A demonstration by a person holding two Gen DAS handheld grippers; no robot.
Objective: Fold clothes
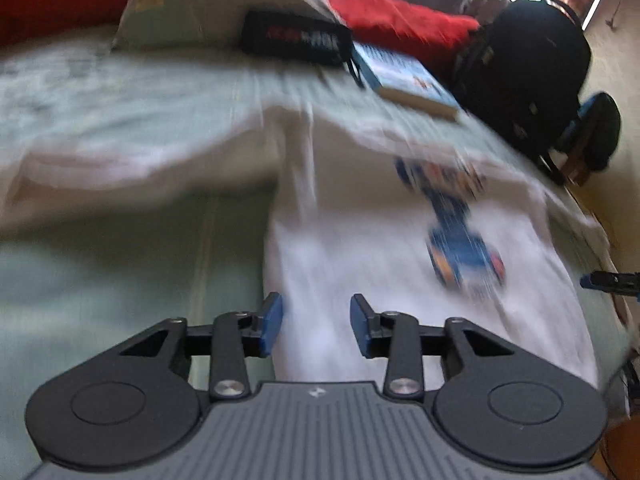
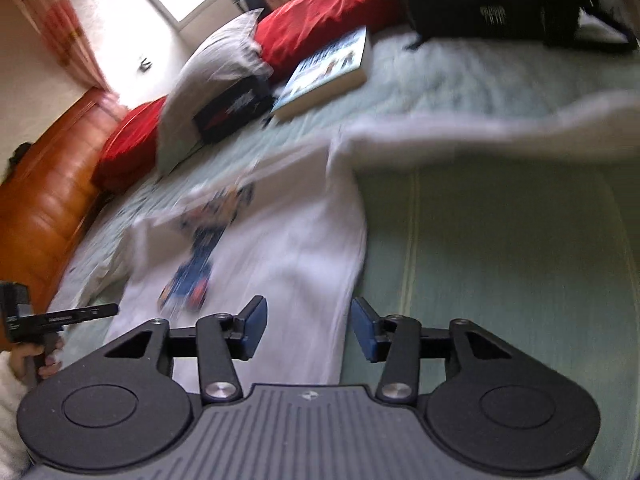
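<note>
A white T-shirt with a blue and orange car print lies spread on the pale green bedsheet. One sleeve stretches out to the left in the left wrist view. My left gripper is open and empty, hovering over the shirt's lower left edge. In the right wrist view the same shirt lies ahead, a sleeve reaching right. My right gripper is open and empty over the shirt's lower right edge. The left gripper also shows at the far left of that view. Both views are motion-blurred.
At the head of the bed lie a pillow, red cushions, a black pouch and a book. A black backpack stands at the bed's right side. A wooden bed frame runs along the left.
</note>
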